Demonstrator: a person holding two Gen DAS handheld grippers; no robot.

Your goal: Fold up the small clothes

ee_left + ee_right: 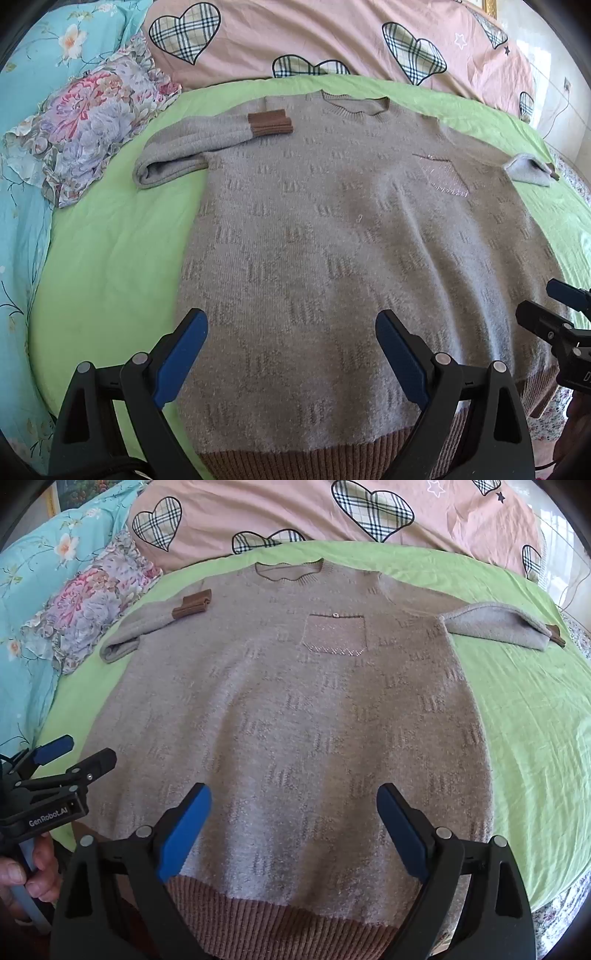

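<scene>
A grey knit sweater (332,240) is laid flat, front up, on the green sheet (110,258) of the bed, neckline away from the cameras, brown ribbed hem nearest. One sleeve (192,147) is folded back so its brown cuff (271,123) rests on the shoulder area; the other sleeve (495,627) is seen bent beside the body. A chest pocket (334,635) is visible. The left gripper (291,332) is held wide open above the hem, nothing grasped. The right gripper (293,808) is likewise wide open and empty. A floral pillow (88,125) lies at the sheet's edge.
</scene>
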